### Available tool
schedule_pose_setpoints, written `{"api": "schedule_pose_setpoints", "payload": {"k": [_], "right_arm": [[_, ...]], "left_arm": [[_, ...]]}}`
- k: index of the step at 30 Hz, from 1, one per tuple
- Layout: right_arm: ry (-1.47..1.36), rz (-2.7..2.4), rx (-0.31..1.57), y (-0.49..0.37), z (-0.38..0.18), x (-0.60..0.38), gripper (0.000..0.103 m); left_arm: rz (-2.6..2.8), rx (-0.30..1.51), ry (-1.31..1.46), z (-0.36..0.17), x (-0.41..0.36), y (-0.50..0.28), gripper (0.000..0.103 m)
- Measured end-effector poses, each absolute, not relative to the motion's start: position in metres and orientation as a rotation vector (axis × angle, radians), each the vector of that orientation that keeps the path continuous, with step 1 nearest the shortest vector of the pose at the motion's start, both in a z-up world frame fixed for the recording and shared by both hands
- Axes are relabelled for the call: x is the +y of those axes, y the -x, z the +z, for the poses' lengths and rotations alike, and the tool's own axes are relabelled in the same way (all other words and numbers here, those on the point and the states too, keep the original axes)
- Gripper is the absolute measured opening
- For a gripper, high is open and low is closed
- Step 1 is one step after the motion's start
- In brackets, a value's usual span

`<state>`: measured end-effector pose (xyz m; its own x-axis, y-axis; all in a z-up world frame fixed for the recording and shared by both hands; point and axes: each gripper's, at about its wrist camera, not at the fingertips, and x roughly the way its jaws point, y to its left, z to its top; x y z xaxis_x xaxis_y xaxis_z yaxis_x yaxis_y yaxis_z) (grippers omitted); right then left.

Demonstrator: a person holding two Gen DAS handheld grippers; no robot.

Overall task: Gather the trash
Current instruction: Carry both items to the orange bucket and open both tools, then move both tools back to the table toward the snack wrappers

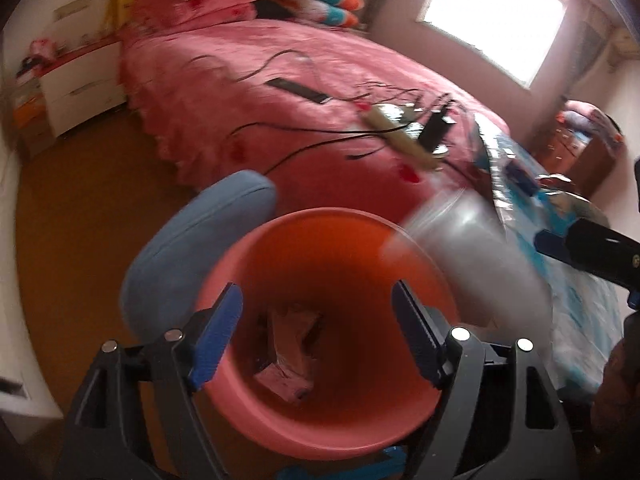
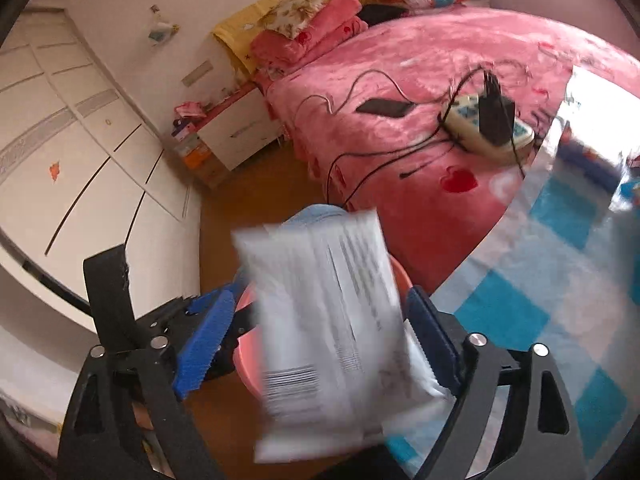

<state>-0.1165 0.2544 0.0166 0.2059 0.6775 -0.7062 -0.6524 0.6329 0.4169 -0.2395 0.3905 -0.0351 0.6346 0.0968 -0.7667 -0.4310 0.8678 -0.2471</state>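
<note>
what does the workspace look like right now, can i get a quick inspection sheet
surface: table with blue checked cloth under clear plastic, beside the bed.
job's things: pink bin on the brown floor, crumpled wrappers at its bottom; white packet, blurred, over the bin.
clutter: power strip and phone on the bed; blue stool beside the bin.
grippers: left gripper open above the bin, nothing between its pads; right gripper wide, packet between its jaws, grip unclear.
cables: black cables trailing across the bedspread.
surroundings: white wardrobe, window.
</note>
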Motion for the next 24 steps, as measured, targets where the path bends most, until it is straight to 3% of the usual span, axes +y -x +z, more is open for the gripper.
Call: {"api": "schedule_pose_setpoints", "payload": {"k": [3, 24], "right_arm": [[-0.037, 0.894, 0.975, 0.119, 0.019, 0.245, 0.091], [-0.033, 0.742, 0.832, 0.134, 0.012, 0.157, 0.092]], "left_arm": [[0.334, 0.835, 0.427, -0.035, 0.394, 0.248, 0.080], [0.250, 0.848, 0.422, -0.016, 0.348, 0.236, 0.082]]}}
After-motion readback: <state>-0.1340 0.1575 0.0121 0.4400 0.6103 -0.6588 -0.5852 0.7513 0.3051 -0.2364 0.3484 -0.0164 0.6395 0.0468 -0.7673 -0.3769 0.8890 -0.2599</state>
